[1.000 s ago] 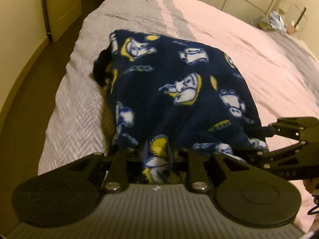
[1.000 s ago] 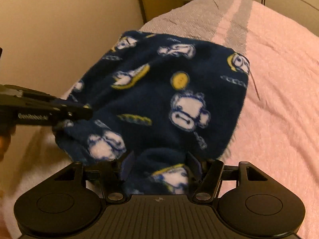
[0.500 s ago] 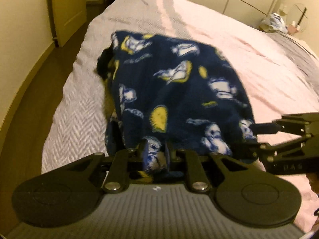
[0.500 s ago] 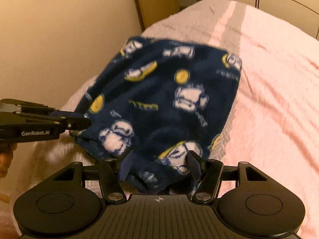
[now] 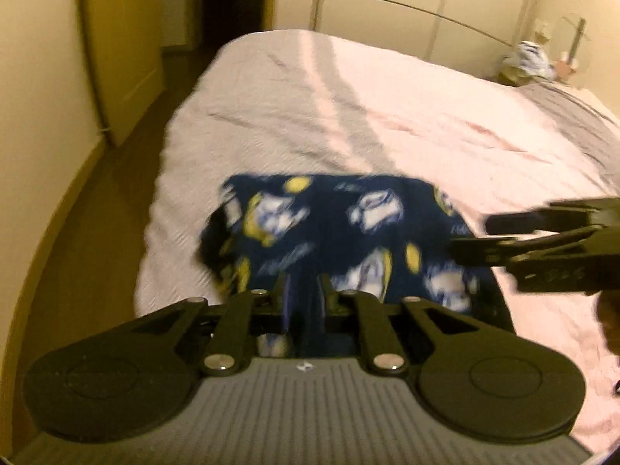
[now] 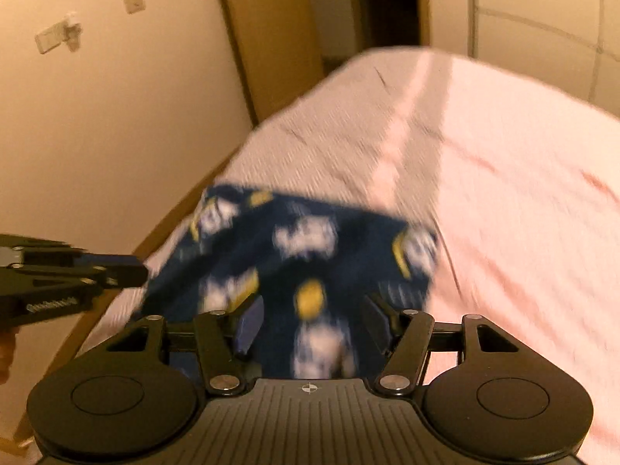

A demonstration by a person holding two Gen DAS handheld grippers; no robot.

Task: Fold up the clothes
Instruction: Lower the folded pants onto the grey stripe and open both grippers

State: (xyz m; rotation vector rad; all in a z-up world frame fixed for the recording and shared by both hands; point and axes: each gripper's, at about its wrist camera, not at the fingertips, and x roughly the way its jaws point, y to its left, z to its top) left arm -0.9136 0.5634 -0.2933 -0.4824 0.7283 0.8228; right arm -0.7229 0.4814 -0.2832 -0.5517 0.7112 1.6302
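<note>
Two grippers pinch one navy printed fleece garment [image 5: 341, 232], its fabric spreading toward twelve o'clock over the bed [image 5: 387, 108]. Fabric is seen between the closing jaws of the left gripper [image 5: 304, 290] and the wider right gripper [image 6: 314, 310].

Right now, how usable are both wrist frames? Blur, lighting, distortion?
Left wrist view: motion blur smears the navy fleece garment print; dim warm yellow light; fisheye bends the wardrobe lines; black vignette in the corners. Right wrist view: heavier blur on the garment and bedspread; only the gripper body stays crisp; same warm cast.
</note>
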